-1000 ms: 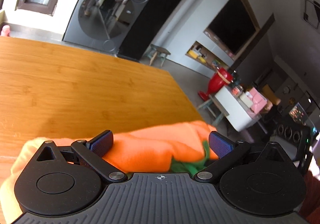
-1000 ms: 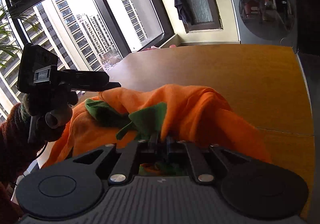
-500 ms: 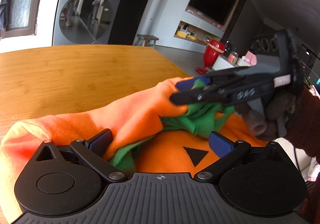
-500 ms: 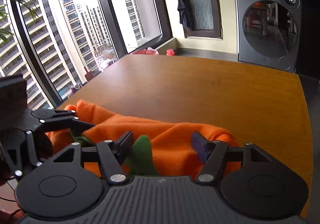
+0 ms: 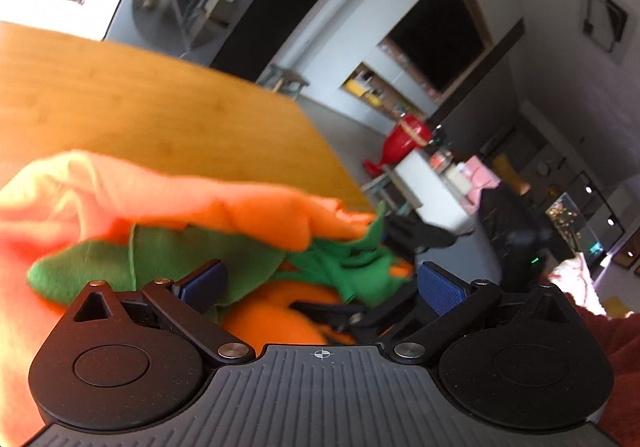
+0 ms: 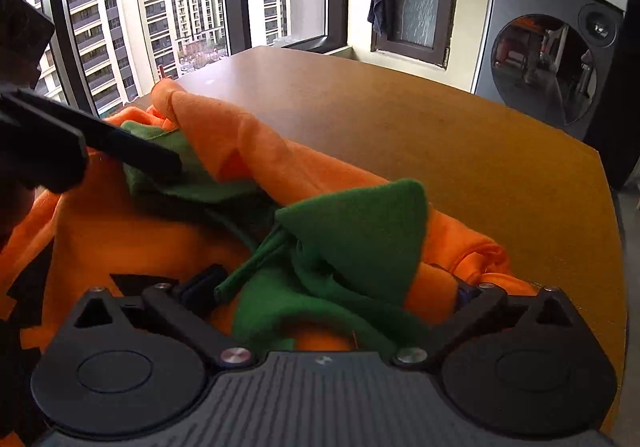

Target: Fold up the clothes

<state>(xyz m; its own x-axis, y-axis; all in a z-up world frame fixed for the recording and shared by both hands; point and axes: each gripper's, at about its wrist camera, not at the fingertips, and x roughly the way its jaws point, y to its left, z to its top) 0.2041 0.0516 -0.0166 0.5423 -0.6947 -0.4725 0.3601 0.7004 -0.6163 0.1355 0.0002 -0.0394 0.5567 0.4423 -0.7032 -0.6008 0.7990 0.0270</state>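
Both grippers stood wide, and neither held cloth. The left gripper (image 5: 320, 283), at the bottom centre of its own view, had its blue pads spread with orange and green fleece bunched between them but not pinched. The right gripper (image 6: 324, 287) likewise stood spread at the bottom of its view, its pads half buried under the cloth. From the right view the left gripper also showed as a dark bar at the left edge, its tip resting against a green flap.

The garment (image 6: 248, 167), an orange fleece piece with a green collar (image 6: 360, 223) and black cut-out shapes on its front, lay crumpled on the table (image 6: 460, 143), filling the lower half of both frames near the table's front edge. It was not yet spread flat, so folding looked barely begun.

The fleece appeared soft, light and limp, and thick enough to hold bulky ridges. It would likely sag wherever unsupported and drag on the wood rather than slide. A single-layer orange edge or corner seemed the best place to pinch. The loose collar flaps would probably pull away without bringing the body along. Left-view blur hid the finer detail.
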